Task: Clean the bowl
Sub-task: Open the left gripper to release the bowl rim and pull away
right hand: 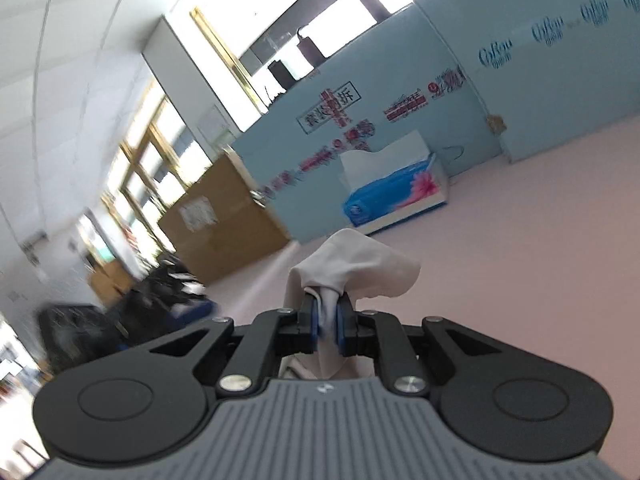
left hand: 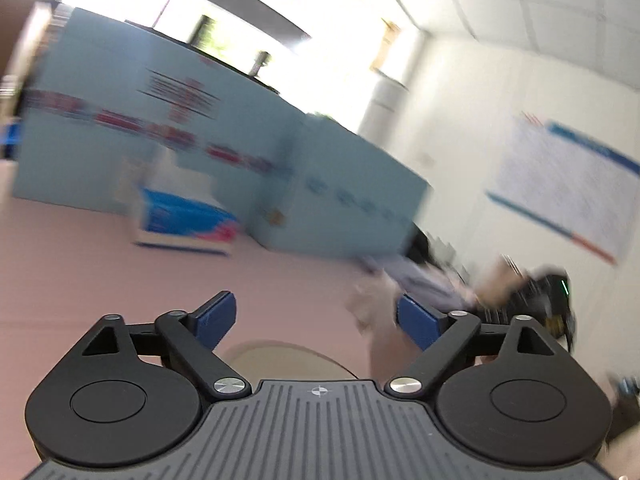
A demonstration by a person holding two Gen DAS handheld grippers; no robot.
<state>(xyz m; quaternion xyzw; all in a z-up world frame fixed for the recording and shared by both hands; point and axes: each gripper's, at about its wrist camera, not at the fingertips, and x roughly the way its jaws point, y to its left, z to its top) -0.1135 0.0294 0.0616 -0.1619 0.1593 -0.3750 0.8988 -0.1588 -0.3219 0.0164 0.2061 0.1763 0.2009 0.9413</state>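
My left gripper (left hand: 316, 322) is open, its blue pads wide apart with nothing between them. Just below it, partly hidden by the gripper body, shows the pale rim of a bowl (left hand: 280, 358) on the pink table (left hand: 100, 272). To the right in the left wrist view, blurred, is the other gripper (left hand: 548, 300) held in a hand, with a pale cloth (left hand: 374, 312) hanging from it. In the right wrist view my right gripper (right hand: 327, 320) is shut on that crumpled white tissue (right hand: 352, 268), which bunches above the pads. No bowl shows in this view.
A blue tissue box (left hand: 184, 220) (right hand: 394, 196) stands on the table in front of light blue cartons (left hand: 120, 120) (right hand: 400, 92). A brown cardboard box (right hand: 224, 220) sits at the table's far left edge. Pink tabletop (right hand: 540, 260) stretches to the right.
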